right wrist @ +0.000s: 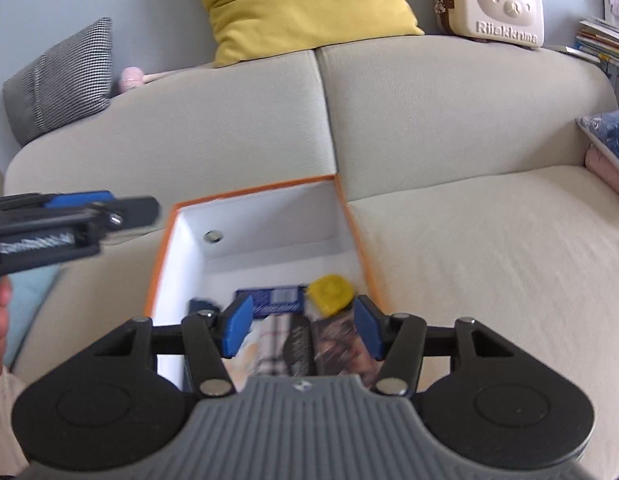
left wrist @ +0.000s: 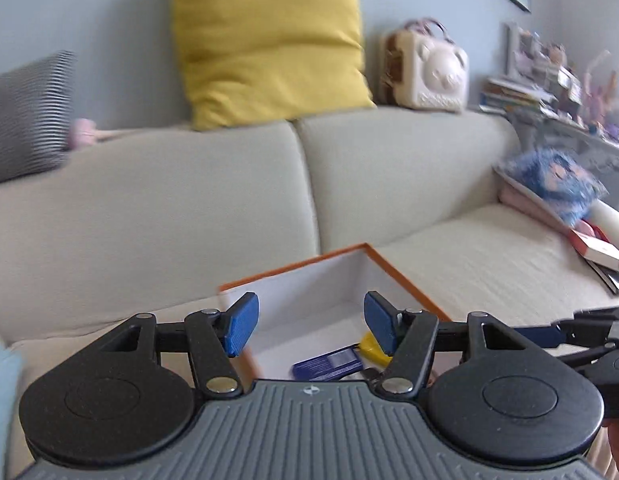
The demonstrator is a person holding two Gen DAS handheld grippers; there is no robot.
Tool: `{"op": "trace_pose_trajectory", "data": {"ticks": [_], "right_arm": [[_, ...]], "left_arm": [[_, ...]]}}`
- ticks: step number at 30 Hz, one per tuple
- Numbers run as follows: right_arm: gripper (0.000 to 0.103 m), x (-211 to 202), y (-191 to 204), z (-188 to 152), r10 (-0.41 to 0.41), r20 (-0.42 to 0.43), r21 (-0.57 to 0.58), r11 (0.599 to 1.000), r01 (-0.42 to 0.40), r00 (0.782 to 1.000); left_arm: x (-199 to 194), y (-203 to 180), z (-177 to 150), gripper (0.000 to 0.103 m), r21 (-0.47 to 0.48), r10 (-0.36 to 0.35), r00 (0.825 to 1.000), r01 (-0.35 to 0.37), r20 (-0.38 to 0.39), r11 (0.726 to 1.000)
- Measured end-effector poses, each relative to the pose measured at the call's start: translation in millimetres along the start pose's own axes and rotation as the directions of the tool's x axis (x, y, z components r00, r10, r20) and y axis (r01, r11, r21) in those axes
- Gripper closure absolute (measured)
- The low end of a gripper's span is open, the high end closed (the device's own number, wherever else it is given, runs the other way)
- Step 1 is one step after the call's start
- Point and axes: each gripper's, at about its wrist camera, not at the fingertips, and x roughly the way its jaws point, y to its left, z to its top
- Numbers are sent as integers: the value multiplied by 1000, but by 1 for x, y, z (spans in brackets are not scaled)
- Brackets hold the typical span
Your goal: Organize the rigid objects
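Both jaws gape apart: I hold my left gripper [left wrist: 311,326] and right gripper [right wrist: 301,326] (nothing between either) above the orange-rimmed white cardboard box [right wrist: 269,216] on the beige fabric sofa [right wrist: 469,240].

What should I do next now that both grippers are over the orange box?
Probably pull both back and look for the next loose item. The left gripper and right gripper are open and empty, and the yellow piece and blue pack already lie inside the orange box.
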Motion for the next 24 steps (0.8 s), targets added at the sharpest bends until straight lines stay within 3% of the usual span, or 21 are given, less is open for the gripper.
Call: {"op": "trace_pose_trajectory", "data": {"ticks": [8, 11, 12, 13, 15, 17, 24], "right_arm": [[43, -43, 47, -29, 34, 48, -20, 999, -33, 998], [35, -56, 62, -40, 45, 84, -44, 998, -41, 995], [32, -60, 65, -43, 42, 91, -50, 998, -37, 995], [31, -63, 66, -46, 40, 97, -51, 998, -35, 994], [31, -67, 69, -52, 23, 108, -40, 999, -18, 994], [31, -68, 69, -56, 8, 113, -30, 1000, -5, 994], [31, -55, 67, -75, -116, 139, -2, 993, 118, 983]], "left_arm": [[-64, 16, -30, 31, -149, 105, 993, -95, 57, 984], [-79, 21, -43, 29, -206, 128, 991, -116, 46, 972], [-81, 21, -46, 23, -217, 131, 990, -119, 44, 969], [-84, 21, -49, 15, -217, 137, 990, -125, 42, 968], [-85, 16, -51, 11, -185, 164, 986, -155, 36, 971], [-87, 9, -53, 9, -145, 191, 981, -185, 28, 972], [-76, -4, -65, 8, -112, 181, 984, -180, -7, 977]]}}
